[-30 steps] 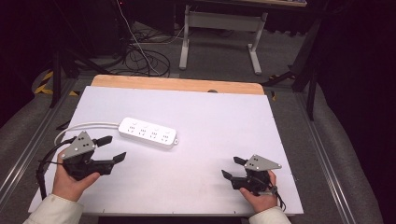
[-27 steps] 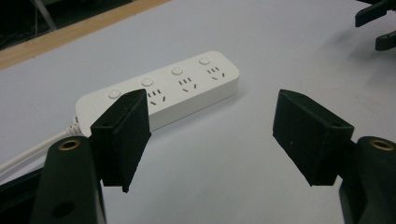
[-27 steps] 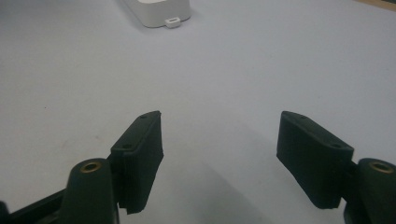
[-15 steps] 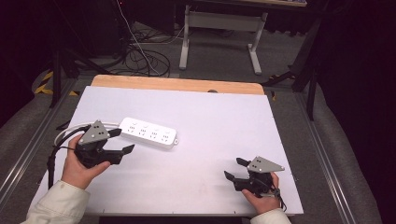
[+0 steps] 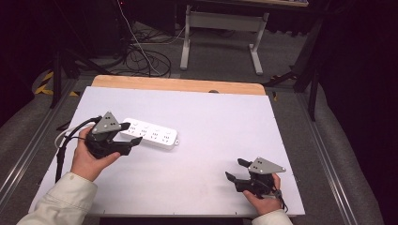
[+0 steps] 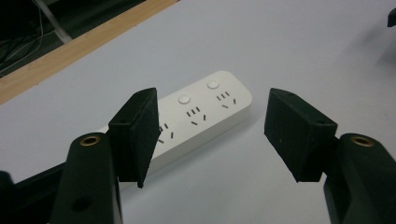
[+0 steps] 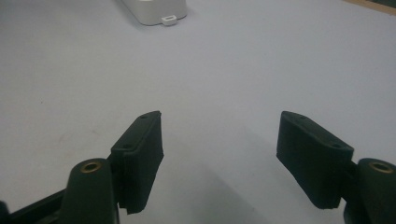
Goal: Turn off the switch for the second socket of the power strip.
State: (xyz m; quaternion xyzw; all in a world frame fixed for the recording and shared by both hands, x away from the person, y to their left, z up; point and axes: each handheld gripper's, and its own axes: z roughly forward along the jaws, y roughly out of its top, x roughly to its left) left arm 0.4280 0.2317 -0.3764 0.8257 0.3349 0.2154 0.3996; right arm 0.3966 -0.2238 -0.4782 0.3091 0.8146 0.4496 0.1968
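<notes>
Since half a second ago the left gripper [image 5: 130, 134] has travelled forward and to the right across the table, closing on the near-left end of the power strip [image 5: 152, 135], while the right gripper [image 5: 236, 169] has kept its place near the front right corner. At the left gripper, the jaws are spread wide, one tip lying over the strip's left end and the other just off its near edge in the high view; whether either touches the strip cannot be told. In the left gripper view [image 6: 212, 135] one black pad [image 6: 137, 133] covers part of the strip's top and the other [image 6: 296, 130] stands over bare table beside it, with the white power strip [image 6: 205, 109] showing sockets and two round buttons between and beyond them. A left hand [image 5: 89, 157] in a pale sleeve [image 5: 58, 201] holds this gripper, its cable [image 5: 65, 140] trailing off the left edge. Far across the white table [image 5: 211, 117], the right gripper sits low with its jaws apart and nothing between them, held by the right hand [image 5: 263, 201]. In the right gripper view [image 7: 219, 154] bare surface fills the gap, and the strip's end [image 7: 159, 9] lies well ahead. Beyond the table run a wooden edge [image 5: 178, 85], floor cables [image 5: 141, 56] and a stand's legs [image 5: 220, 37].
</notes>
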